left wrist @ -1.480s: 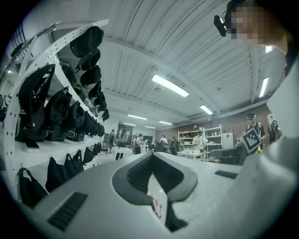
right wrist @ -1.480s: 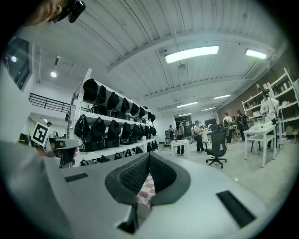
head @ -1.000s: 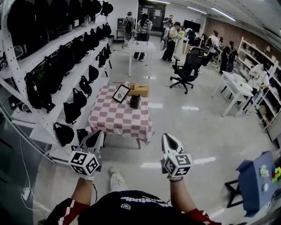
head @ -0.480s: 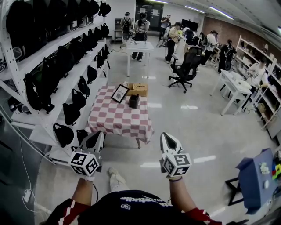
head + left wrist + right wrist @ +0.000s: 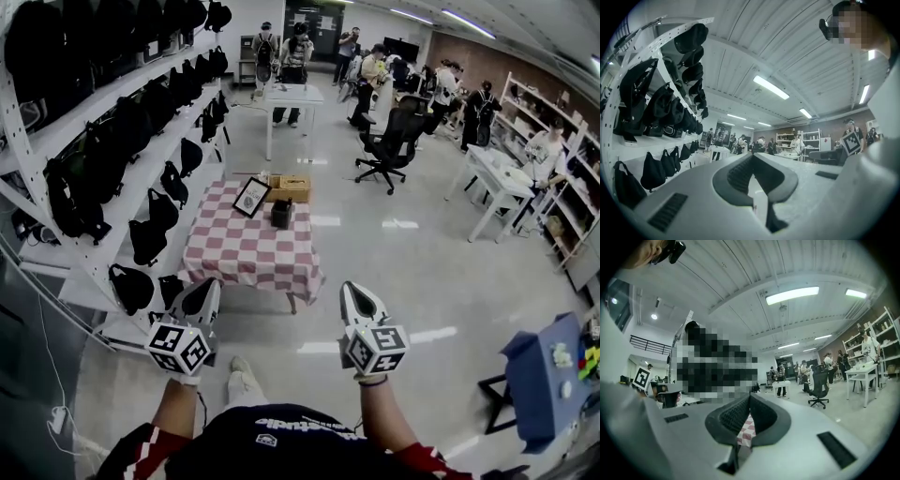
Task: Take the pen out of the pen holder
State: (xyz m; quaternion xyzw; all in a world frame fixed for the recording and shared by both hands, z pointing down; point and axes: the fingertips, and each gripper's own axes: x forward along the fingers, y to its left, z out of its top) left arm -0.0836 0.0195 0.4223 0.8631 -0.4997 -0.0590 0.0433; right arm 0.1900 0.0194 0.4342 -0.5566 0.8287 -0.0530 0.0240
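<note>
Left gripper [image 5: 200,302], lower left: jaws closed, empty. Pen holder [image 5: 281,214] sits mid-frame on the checked table [image 5: 239,258], well apart from me; pen too small to see. Right gripper [image 5: 357,305]: jaws closed, empty. I judge we're pre-approach: walk in, open up.

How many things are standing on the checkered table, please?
3: a framed picture at the far left, a brown box beside it, a black pen holder in front of the box. Small things may be hidden.
</note>
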